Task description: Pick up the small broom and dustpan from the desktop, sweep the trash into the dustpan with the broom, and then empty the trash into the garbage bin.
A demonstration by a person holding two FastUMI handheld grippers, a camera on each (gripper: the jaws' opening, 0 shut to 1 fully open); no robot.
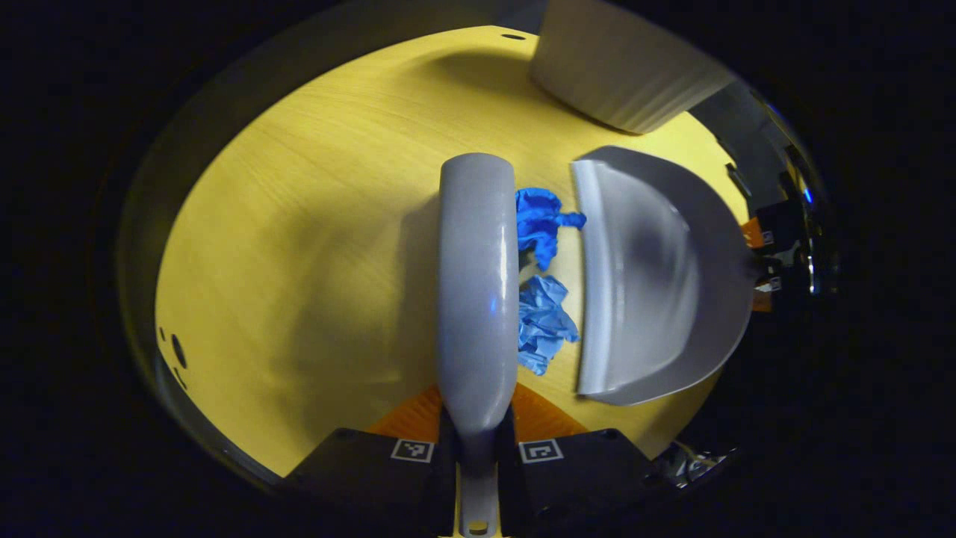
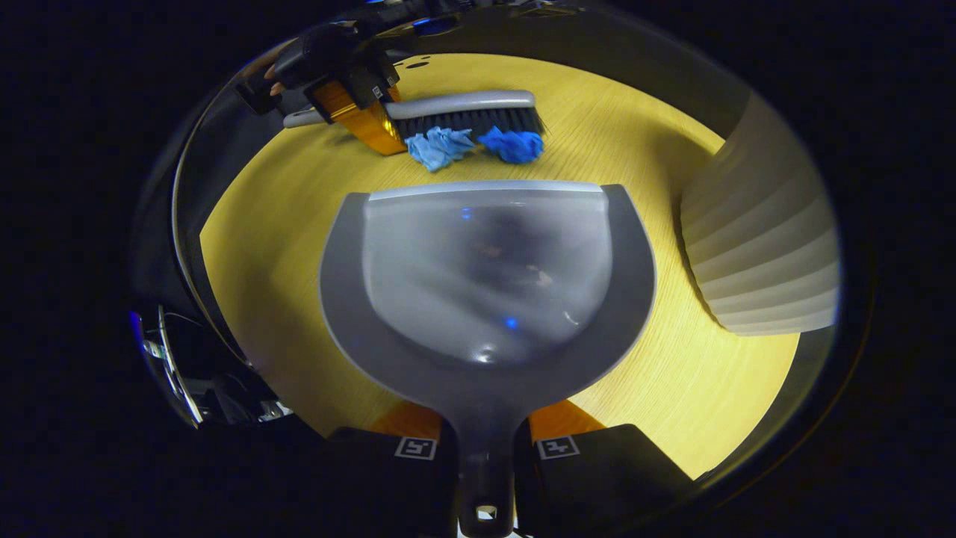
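1. Clamped at six o'clock, the left gripper (image 1: 478, 448) pinches the broom (image 1: 478, 284) handle; the right gripper (image 2: 485, 448) pinches the dustpan (image 2: 485, 299) handle.
2. Two blue trash wads (image 2: 472, 144) lie at twelve o'clock between bristles and dustpan lip on the desktop (image 2: 276, 299).
3. Sweeping is underway; next, I judge, push both wads over the lip, then tip into the ribbed bin (image 2: 762, 246) at three o'clock.

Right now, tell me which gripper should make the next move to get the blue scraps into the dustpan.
Left. The left gripper holds the broom, whose bristles sit behind both blue scraps, facing the dustpan held by the right gripper.
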